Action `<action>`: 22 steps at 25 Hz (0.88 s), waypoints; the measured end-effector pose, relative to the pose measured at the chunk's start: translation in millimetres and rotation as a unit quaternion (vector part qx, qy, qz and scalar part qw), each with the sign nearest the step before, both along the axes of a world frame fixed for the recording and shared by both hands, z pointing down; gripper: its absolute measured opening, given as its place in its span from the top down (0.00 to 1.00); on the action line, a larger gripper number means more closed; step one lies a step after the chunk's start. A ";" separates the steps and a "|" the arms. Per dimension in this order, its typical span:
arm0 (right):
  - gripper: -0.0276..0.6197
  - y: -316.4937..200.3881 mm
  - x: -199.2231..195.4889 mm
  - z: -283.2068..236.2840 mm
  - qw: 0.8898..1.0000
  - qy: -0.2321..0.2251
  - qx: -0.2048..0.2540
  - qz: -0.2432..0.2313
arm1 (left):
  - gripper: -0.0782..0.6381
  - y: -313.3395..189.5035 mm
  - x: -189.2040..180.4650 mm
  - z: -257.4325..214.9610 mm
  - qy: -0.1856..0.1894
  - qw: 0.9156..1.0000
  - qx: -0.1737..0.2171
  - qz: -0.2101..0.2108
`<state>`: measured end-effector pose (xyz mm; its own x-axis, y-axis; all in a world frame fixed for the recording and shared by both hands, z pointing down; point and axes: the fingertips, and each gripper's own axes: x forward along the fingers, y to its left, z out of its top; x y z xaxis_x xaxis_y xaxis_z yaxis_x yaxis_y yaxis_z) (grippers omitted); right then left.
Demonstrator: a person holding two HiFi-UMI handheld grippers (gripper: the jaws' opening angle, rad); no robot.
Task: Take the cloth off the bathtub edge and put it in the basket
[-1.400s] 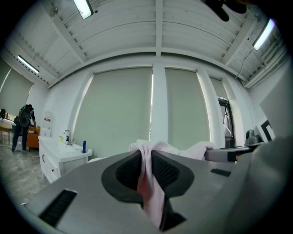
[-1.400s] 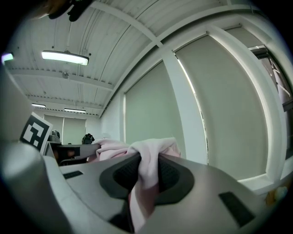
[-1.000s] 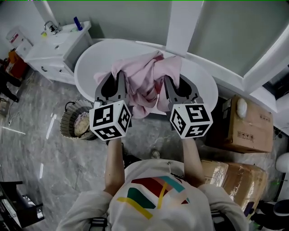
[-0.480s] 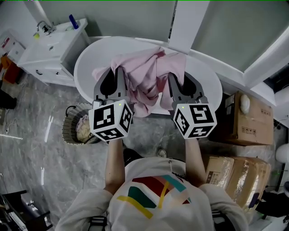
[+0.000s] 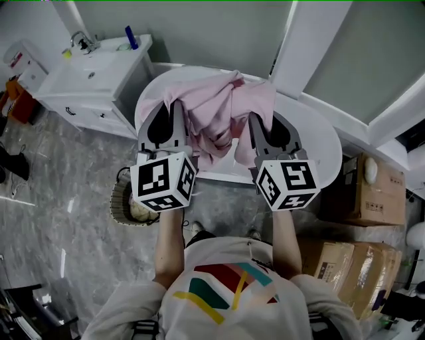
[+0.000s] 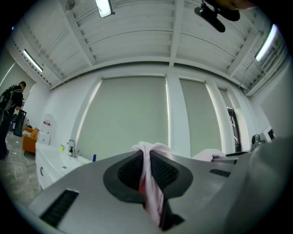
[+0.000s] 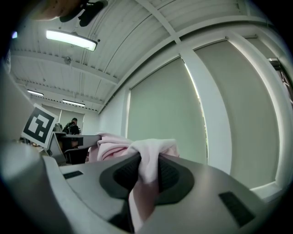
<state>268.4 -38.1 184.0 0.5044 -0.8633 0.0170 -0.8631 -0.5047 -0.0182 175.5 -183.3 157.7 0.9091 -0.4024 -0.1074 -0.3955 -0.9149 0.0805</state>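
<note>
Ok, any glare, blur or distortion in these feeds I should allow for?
Head view: evenly lit, cloth sharp. Left gripper view: heavy fisheye, dark corners, ceiling lamp blown out, near cloth blurred. Right gripper view: same fisheye, bright ceiling strip, cloth soft.

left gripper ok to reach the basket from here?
Probably yes. The basket sits open-topped on the floor below and left of the left gripper, nothing between. But it and the right gripper both clamp the cloth, so both must swing over.
</note>
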 end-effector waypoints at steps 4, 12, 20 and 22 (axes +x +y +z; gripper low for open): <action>0.82 -52.8 -27.2 -24.4 0.999 0.015 0.022 -0.021 | 0.82 -46.8 -33.3 -27.2 0.011 1.000 0.020 -0.015; 0.82 -164.9 -110.2 -58.1 0.991 0.044 0.058 -0.115 | 0.82 -132.5 -144.8 -55.1 0.021 0.993 0.049 -0.103; 0.82 -250.3 -192.8 -69.6 0.965 0.041 0.075 -0.247 | 0.82 -177.4 -254.0 -60.7 0.011 0.971 0.058 -0.230; 0.82 -270.6 -214.1 -70.8 0.955 0.038 0.080 -0.284 | 0.82 -184.6 -280.0 -60.0 0.007 0.961 0.060 -0.268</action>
